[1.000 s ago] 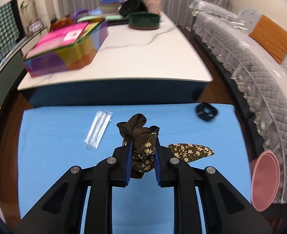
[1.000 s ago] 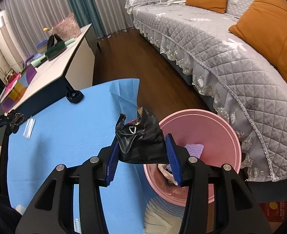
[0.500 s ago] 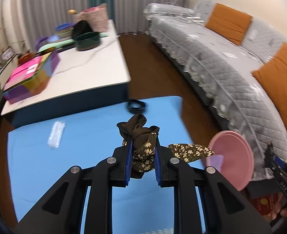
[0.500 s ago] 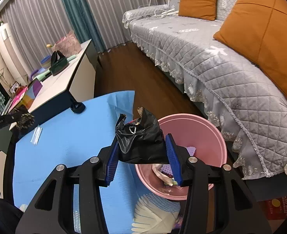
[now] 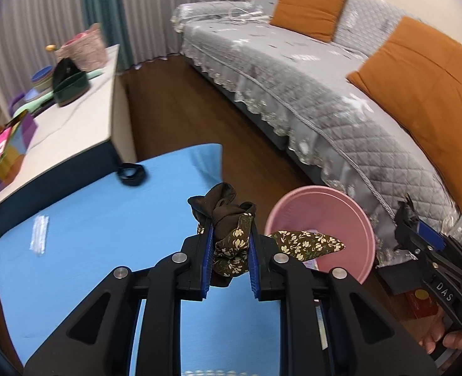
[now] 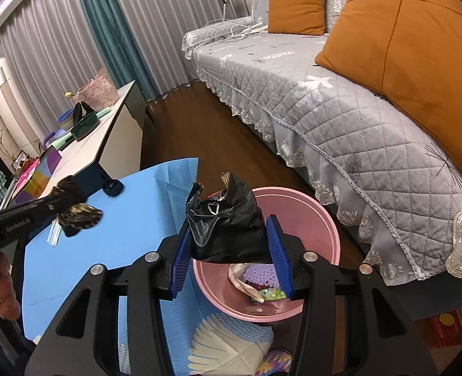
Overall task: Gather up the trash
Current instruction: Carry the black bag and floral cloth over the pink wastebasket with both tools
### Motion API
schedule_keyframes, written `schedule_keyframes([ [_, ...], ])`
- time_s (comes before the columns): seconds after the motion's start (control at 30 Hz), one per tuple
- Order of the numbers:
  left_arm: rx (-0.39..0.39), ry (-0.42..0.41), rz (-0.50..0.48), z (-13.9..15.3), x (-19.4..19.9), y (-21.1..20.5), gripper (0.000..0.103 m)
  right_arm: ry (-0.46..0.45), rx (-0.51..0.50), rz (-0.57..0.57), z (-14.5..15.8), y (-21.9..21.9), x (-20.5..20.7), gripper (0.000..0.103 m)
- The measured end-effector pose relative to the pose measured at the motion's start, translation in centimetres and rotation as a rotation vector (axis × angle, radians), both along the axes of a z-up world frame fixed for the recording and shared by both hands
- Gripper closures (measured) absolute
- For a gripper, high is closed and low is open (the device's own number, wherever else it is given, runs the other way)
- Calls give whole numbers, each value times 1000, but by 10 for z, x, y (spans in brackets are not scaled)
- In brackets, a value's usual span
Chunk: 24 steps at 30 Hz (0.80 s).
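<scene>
My left gripper (image 5: pixel 230 252) is shut on a brown floral cloth scrap (image 5: pixel 231 238), held above the blue table cover (image 5: pixel 89 244); a loose tail of it hangs toward the pink bin (image 5: pixel 340 210) on the right. In the right wrist view my right gripper (image 6: pixel 229 250) is shut on a crumpled black plastic bag (image 6: pixel 224 222), just above the near left rim of the pink bin (image 6: pixel 318 219). The bin holds paper and purple scraps (image 6: pixel 259 279). The left gripper (image 6: pixel 71 210) with its cloth shows at the left of that view.
A clear plastic wrapper (image 5: pixel 39 238) and a black ring-shaped item (image 5: pixel 131 174) lie on the blue cover. A white table (image 5: pixel 74 119) with boxes and bowls stands behind. A grey sofa (image 5: pixel 309 72) with orange cushions runs along the right. White gloves (image 6: pixel 231 341) lie near the bin.
The left gripper has swung right with the cloth, so the pink bin and sofa now fill its view. The right gripper has drifted with the black bag closer over the bin.
</scene>
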State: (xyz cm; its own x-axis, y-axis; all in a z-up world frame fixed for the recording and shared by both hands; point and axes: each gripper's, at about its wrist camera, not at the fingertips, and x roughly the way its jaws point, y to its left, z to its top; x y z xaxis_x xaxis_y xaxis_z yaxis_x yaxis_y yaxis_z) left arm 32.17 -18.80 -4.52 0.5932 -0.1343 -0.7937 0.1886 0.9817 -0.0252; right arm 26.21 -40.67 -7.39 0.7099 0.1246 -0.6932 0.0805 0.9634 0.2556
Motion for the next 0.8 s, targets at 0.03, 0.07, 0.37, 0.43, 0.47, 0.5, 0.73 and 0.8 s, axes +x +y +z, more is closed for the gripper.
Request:
schedule_keyframes([
  [0.03,2,3,-10,-2,0,-7,84,1,1,-4,-1,-2,0,56],
  [0.07,8,6,-22,-5,1,-15,84,1,3,-7,-1,-4,1,56],
  [0.37,50,18,-90,-23,6,-53,84,29,-10,-21,-14,-11,10,56],
  [0.43,57,21,-100,-28,8,-56,84,37,-9,-23,-18,-13,11,56],
  [0.47,59,25,-106,-30,9,-58,84,40,-10,-23,-19,-13,12,56],
  [0.5,59,28,-109,-32,10,-60,84,45,-13,-22,-21,-13,13,56],
  [0.73,58,55,-124,-46,18,-66,84,73,-25,-24,-31,-17,22,56],
  [0.8,56,62,-130,-49,21,-68,84,83,-28,-27,-35,-18,25,56],
])
